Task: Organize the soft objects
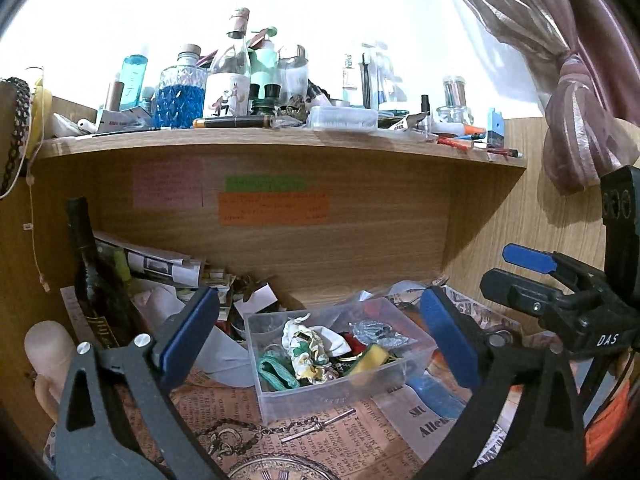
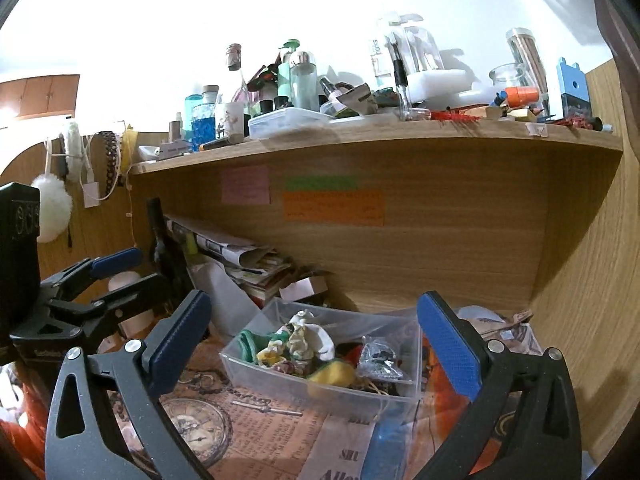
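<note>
A clear plastic box (image 1: pixel 280 394) (image 2: pixel 276 384) stands on the newspaper-print desk mat. In it lie soft items: a white floral scrunchie (image 1: pixel 308 344) (image 2: pixel 304 340), a green band (image 1: pixel 276 374) (image 2: pixel 248 346), a yellow piece (image 1: pixel 372 356) (image 2: pixel 334 372) and a silvery packet (image 1: pixel 374 330) (image 2: pixel 380 358). My left gripper (image 1: pixel 320 336) is open and empty, its jaws standing either side of the box, short of it. My right gripper (image 2: pixel 316 344) is open and empty too, held the same way. The right gripper also shows in the left wrist view (image 1: pixel 532 276), the left one in the right wrist view (image 2: pixel 120 272).
A wooden shelf (image 1: pixel 280 142) (image 2: pixel 380 132) crowded with bottles and jars hangs above. A dark bottle (image 1: pixel 96 280) (image 2: pixel 164 244), rolled papers (image 1: pixel 160 264) and a pale figurine (image 1: pixel 48 360) stand at the left. A blue item (image 1: pixel 436 394) (image 2: pixel 384 448) lies before the box. A pocket watch chain (image 1: pixel 296 428) lies on the mat.
</note>
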Motion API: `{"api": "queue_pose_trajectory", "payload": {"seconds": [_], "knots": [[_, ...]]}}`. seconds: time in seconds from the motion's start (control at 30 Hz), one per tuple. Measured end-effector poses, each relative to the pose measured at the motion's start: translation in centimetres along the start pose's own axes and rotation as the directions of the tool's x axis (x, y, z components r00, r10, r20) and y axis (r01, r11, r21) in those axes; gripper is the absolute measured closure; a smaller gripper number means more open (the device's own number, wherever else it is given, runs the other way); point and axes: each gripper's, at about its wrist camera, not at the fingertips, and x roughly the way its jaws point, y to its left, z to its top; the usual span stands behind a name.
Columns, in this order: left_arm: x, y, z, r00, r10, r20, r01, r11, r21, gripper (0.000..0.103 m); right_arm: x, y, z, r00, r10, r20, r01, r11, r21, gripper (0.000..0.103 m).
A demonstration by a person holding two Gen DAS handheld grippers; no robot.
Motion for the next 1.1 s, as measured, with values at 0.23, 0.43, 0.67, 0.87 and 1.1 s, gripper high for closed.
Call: {"api": "queue_pose_trajectory", "payload": {"seconds": [0.23,0.43,0.67,0.87,1.1], "knots": [[0.0,-0.03,-0.19,1.0,0.002,-0.01,-0.002,1.0,-0.008,0.001,-0.25,0.06,-0.28,1.0,0.0,-0.002,0.0,1.0,0.013,0.0],[0.18,-0.09,-0.21,1.0,-0.007,-0.018,0.006,1.0,-0.013,0.0,-0.2,-0.07,-0.4,1.0,0.002,-0.004,-0.002,1.0,0.017,0.0],[0.23,-0.42,-0.25,1.0,0.001,-0.016,-0.001,1.0,-0.004,0.0,-0.13,-0.02,-0.47,1.0,0.002,-0.003,-0.002,1.0,0.014,0.0],[0.28,-0.23,-0.27,1.0,-0.005,-0.018,0.005,1.0,-0.009,0.0,-0.08,0.07,-0.47,1.0,0.005,-0.005,-0.005,1.0,0.013,0.0],[0.51,-0.18,-0.39,1.0,0.002,-0.024,-0.003,1.0,-0.014,0.0,-0.01,0.17,-0.49,1.0,0.006,-0.006,-0.006,1.0,0.014,0.0]]}}
